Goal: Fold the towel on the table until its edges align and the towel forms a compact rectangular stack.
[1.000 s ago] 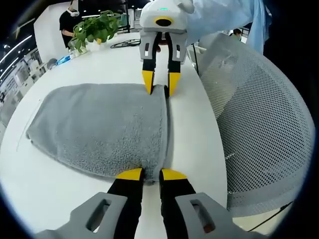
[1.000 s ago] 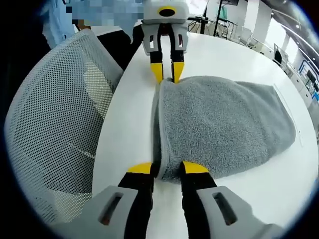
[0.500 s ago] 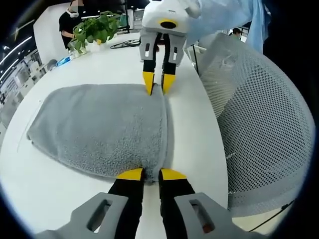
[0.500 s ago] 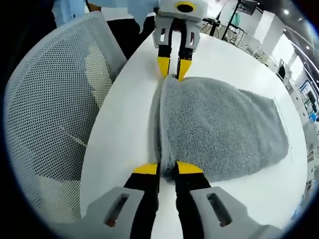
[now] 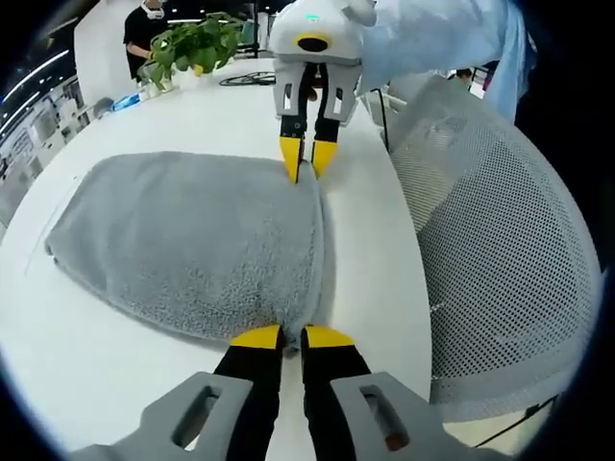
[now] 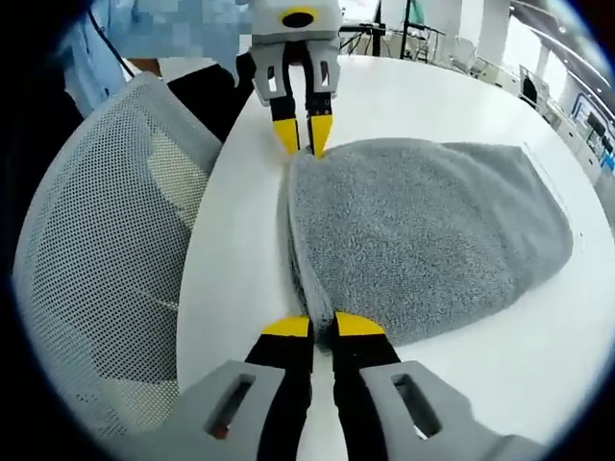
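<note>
Grey towel [image 5: 192,240] folded near table [image 5: 384,259] edge, left gripper [image 5: 282,337] and right gripper [image 6: 322,326] both clamped on its corners.

Grey towel [image 6: 423,240] on white table [image 6: 240,240], right gripper [image 6: 322,327] pinching near corner, left gripper [image 6: 302,137] pinching far corner

I see left gripper [image 5: 281,337] low, yellow tips nearly together, pinched on cloth. Right gripper [image 6: 322,325] same pose, tips close, facing it. A pale-sleeved arm [image 5: 432,34] behind right gripper.
</note>
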`<state>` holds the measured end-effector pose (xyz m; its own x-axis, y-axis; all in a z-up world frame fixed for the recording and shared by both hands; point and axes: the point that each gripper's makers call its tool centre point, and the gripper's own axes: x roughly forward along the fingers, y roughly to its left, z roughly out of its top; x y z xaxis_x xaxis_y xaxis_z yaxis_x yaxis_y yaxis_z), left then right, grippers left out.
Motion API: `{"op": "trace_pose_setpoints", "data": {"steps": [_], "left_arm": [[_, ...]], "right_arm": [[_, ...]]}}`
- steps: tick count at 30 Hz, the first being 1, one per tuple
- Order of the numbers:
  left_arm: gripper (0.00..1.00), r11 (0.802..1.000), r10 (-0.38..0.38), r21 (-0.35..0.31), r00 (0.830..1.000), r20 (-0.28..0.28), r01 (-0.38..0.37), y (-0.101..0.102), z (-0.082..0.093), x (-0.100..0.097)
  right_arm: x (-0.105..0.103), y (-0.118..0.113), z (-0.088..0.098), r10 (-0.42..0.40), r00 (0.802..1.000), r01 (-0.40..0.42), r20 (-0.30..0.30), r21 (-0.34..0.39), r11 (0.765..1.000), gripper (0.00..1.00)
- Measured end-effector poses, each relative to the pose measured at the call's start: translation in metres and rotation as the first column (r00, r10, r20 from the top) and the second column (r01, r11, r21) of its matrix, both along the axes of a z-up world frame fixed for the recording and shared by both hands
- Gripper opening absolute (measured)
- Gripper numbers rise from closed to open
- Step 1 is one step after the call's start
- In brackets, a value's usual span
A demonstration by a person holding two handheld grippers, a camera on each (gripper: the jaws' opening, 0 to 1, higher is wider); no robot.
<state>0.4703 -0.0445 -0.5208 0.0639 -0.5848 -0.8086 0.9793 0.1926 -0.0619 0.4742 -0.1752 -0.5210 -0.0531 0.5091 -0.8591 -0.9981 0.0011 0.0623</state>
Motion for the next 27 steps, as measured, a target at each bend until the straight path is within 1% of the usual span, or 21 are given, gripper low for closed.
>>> {"op": "trace_pose_setpoints", "data": {"steps": [2,5,6,8,10,12,15,19,22,24,27], "left_arm": [[0.06,1.0,-0.005,0.006,1.0,-0.002,0.005,-0.003,0.003,-0.003],[0.06,1.0,-0.004,0.006,1.0,-0.004,0.004,-0.002,0.003,-0.003],[0.05,1.0,-0.003,0.004,1.0,-0.005,0.003,-0.004,0.006,-0.005],[0.05,1.0,-0.001,0.002,1.0,-0.008,0.001,0.001,0.002,0.0],[0.04,1.0,-0.001,0.004,1.0,-0.01,0.001,0.001,0.004,-0.001],[0.04,1.0,-0.003,0.007,1.0,-0.008,0.003,-0.002,0.011,-0.005],[0.03,1.0,0.0,0.008,1.0,-0.009,0.001,0.002,0.011,-0.004],[0.03,1.0,-0.003,0.009,1.0,-0.02,0.003,0.002,0.02,-0.01],[0.03,1.0,-0.016,0.015,1.0,-0.024,0.017,0.002,0.02,-0.012],[0.03,1.0,-0.02,0.02,0.999,-0.025,0.021,0.001,0.02,-0.015],[0.03,0.999,-0.03,0.034,0.999,-0.024,0.031,0.001,0.013,-0.018]], "right_arm": [[0.0,-0.001,0.0,0.006,1.0,-0.006,0.002,-0.004,1.0,0.04],[0.0,-0.001,0.0,0.003,1.0,-0.003,0.004,-0.001,1.0,0.04],[0.0,-0.001,0.0,0.002,1.0,-0.002,0.004,-0.001,1.0,0.04],[0.001,0.0,0.002,0.004,1.0,-0.004,0.005,-0.005,1.0,0.04],[0.0,0.0,0.003,0.015,1.0,-0.015,0.01,-0.011,1.0,0.03],[0.0,0.001,0.006,0.028,0.999,-0.028,0.018,-0.014,1.0,0.03],[0.001,0.0,0.01,0.025,1.0,-0.025,0.013,-0.011,1.0,0.03],[-0.003,0.0,0.019,0.009,1.0,-0.009,-0.014,0.003,1.0,0.03],[-0.006,0.0,0.021,0.03,1.0,-0.03,-0.005,0.004,1.0,0.03],[-0.006,0.001,0.02,0.027,1.0,-0.027,-0.011,0.005,1.0,0.03],[-0.009,0.002,0.017,0.018,1.0,-0.018,-0.021,0.001,1.0,0.03]]}}
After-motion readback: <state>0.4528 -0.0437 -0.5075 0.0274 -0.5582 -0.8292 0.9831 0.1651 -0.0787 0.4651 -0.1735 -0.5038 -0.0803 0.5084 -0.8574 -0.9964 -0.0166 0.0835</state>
